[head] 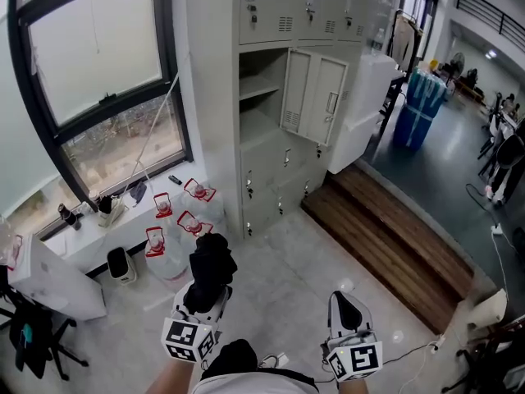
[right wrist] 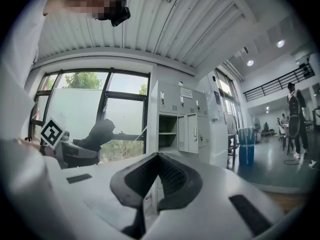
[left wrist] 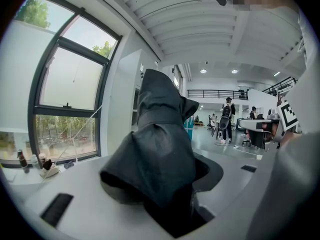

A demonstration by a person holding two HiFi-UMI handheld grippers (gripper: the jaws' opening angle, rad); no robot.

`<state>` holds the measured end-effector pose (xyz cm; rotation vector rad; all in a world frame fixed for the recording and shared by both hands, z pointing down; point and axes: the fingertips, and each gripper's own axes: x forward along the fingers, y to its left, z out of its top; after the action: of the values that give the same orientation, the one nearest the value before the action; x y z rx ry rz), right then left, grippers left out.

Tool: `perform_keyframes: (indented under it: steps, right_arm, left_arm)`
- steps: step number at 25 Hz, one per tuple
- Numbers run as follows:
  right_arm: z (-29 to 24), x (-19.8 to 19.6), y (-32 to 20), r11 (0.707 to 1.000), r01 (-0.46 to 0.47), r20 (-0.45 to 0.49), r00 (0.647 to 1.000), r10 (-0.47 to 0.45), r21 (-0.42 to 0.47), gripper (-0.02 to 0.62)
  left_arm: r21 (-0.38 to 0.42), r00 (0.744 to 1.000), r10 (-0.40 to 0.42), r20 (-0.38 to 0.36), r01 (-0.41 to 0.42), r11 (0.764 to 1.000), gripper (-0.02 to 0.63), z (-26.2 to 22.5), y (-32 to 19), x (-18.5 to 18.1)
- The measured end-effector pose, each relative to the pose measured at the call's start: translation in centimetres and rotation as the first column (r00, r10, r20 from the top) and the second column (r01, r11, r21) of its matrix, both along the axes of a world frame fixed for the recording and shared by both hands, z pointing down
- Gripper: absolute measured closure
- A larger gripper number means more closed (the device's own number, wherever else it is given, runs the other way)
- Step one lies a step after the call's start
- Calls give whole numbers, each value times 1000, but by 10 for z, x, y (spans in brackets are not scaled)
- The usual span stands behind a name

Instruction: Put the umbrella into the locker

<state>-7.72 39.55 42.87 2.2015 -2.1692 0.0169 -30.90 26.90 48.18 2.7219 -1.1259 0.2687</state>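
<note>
A folded black umbrella (head: 212,268) stands upright between the jaws of my left gripper (head: 207,295), which is shut on its lower part. In the left gripper view the umbrella (left wrist: 160,149) fills the middle and hides the left gripper's (left wrist: 167,191) pads. My right gripper (head: 346,300) is low on the right, apart from the umbrella; its black pads (right wrist: 172,176) meet with nothing between them, so the right gripper (right wrist: 157,176) is shut. The grey locker bank (head: 271,162) stands ahead, with one compartment (head: 261,97) open and its door (head: 316,95) swung right. The right gripper view shows that open compartment (right wrist: 167,131) too.
Several water jugs with red caps (head: 176,228) sit on the floor by the window (head: 107,72), left of the lockers. A white box (head: 45,281) is at far left. A wooden platform (head: 394,240) runs to the right, with a blue bin (head: 418,105) beyond it. People stand far off (left wrist: 226,119).
</note>
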Motion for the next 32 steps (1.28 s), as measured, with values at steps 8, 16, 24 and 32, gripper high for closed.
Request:
perform_keyframes:
  steps: [8, 16, 24, 32]
  right_arm:
    - [22, 17, -19, 999, 9, 29, 1000, -8, -43, 580]
    - [44, 58, -87, 995, 5, 47, 999, 0, -102, 580]
    - [17, 92, -233, 994, 51, -14, 999, -52, -97, 580]
    - [-4, 117, -312, 995, 9, -70, 997, -16, -99, 580]
  left_arm:
    - [-29, 1000, -3, 5, 3, 1000, 379, 15, -20, 16]
    - [-74, 1000, 17, 17, -15, 997, 379, 40, -87, 60]
    - [-76, 999, 44, -24, -46, 996, 379, 34, -214, 114]
    - [-93, 989, 122, -81, -129, 987, 379, 30, -301, 159]
